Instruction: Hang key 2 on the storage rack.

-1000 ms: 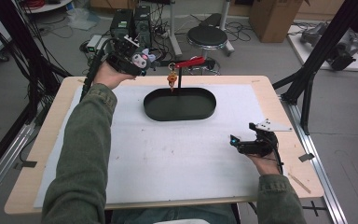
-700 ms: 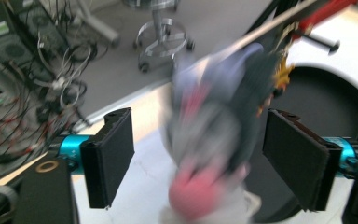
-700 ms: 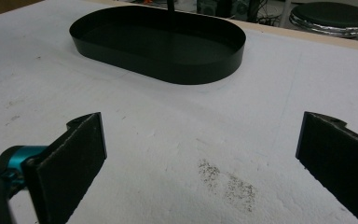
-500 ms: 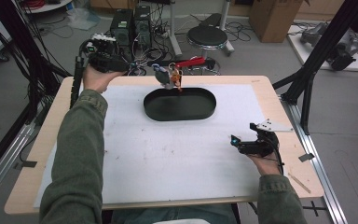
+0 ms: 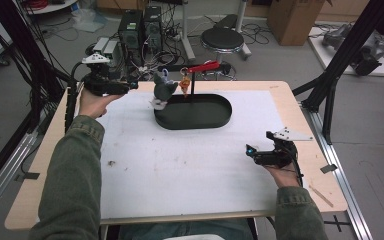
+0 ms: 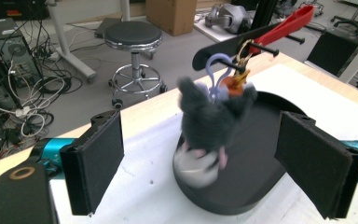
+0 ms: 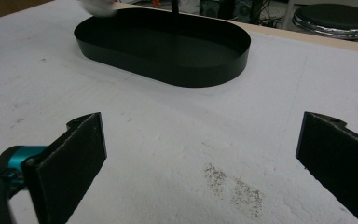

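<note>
Grey plush toy (image 6: 209, 135) hangs by its blue clip (image 6: 216, 70) w/ an orange charm (image 6: 235, 81) from the peg under the red arm (image 6: 286, 23) of the stand. Its long axis runs roughly vertical, clip up top, pale belly low, over the left end rim of the black oval tray (image 5: 200, 120). I can't tell if the belly touches the rim or just clears it.

From my left gripper (image 6: 205, 172) the toy is dead ahead, btwn the two pads but farther out, not in contact. Jaws spread wide, nothing in them. In the high view the left gripper (image 5: 112, 85) sits just left of the toy (image 5: 162, 90), jaws aimed at it across the tray's end.

Right gripper (image 5: 265, 156) rests on the white mat (image 5: 180, 175) well apart from the tray, near the table's right edge; jaws spread wide too, empty, pointing toward the tray.

My read: left hand is clearly the nearer one, so any grab would be a straight push fwd, closing across the toy's body.
</note>
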A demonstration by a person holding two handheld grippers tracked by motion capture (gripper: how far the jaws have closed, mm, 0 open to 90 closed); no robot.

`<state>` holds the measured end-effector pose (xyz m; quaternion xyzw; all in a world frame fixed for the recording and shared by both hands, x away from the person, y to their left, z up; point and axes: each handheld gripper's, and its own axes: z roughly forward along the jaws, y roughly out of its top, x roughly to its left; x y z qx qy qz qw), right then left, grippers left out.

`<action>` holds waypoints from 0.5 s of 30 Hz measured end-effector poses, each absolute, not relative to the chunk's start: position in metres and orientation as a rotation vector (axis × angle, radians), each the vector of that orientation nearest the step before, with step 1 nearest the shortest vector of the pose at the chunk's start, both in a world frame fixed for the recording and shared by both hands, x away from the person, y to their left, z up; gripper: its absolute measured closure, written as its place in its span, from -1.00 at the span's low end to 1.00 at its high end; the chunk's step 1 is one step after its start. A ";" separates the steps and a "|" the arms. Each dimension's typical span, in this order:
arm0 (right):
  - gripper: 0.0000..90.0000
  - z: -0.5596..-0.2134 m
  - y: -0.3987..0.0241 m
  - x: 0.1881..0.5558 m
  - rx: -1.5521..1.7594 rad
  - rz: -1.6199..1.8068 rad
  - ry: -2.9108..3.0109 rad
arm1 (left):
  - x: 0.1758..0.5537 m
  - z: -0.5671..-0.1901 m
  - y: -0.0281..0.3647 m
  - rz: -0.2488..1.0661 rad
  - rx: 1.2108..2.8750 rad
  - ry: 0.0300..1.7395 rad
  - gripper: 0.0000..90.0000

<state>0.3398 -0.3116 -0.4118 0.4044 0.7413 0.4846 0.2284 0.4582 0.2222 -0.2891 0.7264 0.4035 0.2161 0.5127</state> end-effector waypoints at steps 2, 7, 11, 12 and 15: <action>-0.99 -0.412 -0.312 0.340 1.115 1.333 2.041 | 0.456 -0.293 0.224 0.514 1.749 0.978 -0.64; -0.99 -0.412 -0.311 0.340 1.113 1.328 2.048 | 0.448 -0.298 0.223 0.518 1.768 0.967 -0.67; -0.99 -0.412 -0.312 0.340 1.111 1.329 2.044 | 0.441 -0.302 0.224 0.536 1.786 0.958 -0.67; -0.99 -0.412 -0.312 0.340 1.113 1.331 2.042 | 0.438 -0.304 0.224 0.539 1.795 0.955 -0.67; -0.99 -0.412 -0.311 0.340 1.108 1.327 2.045 | 0.432 -0.309 0.227 0.545 1.794 0.955 -0.67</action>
